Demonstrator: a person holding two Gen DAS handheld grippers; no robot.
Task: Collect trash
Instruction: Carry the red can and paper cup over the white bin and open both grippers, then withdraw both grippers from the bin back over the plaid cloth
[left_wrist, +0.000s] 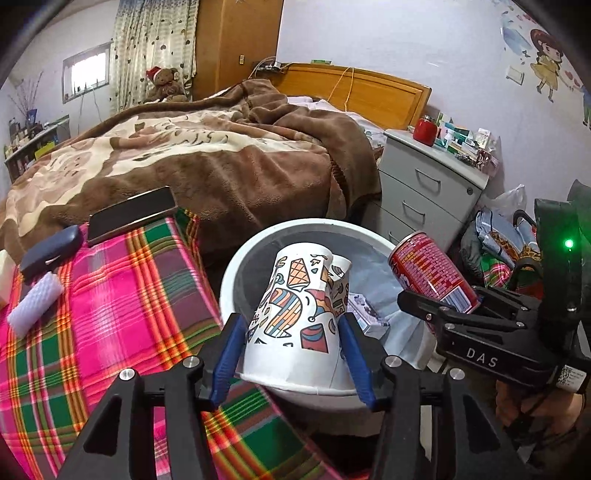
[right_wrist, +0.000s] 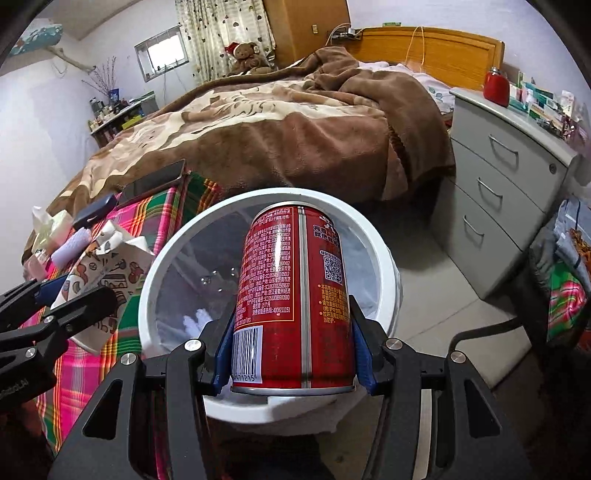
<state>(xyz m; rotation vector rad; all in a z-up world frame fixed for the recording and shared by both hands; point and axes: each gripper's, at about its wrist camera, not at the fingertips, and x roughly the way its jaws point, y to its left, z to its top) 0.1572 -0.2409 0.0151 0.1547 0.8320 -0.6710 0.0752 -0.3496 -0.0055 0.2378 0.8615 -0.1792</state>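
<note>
Bed (left_wrist: 207, 155) under brown blanket, grey drawer unit (right_wrist: 506, 177), small window (left_wrist: 86, 72).

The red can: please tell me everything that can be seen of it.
The red can is a metal drink can with white and yellow print, a QR code, a barcode near its bottom and a silver seam down its side. It looks undented. The right hand-held gripper holds it by its lower end between blue pads. It tilts forward over the open white bin, apart from the paper cup in the left hand-held gripper.
</note>
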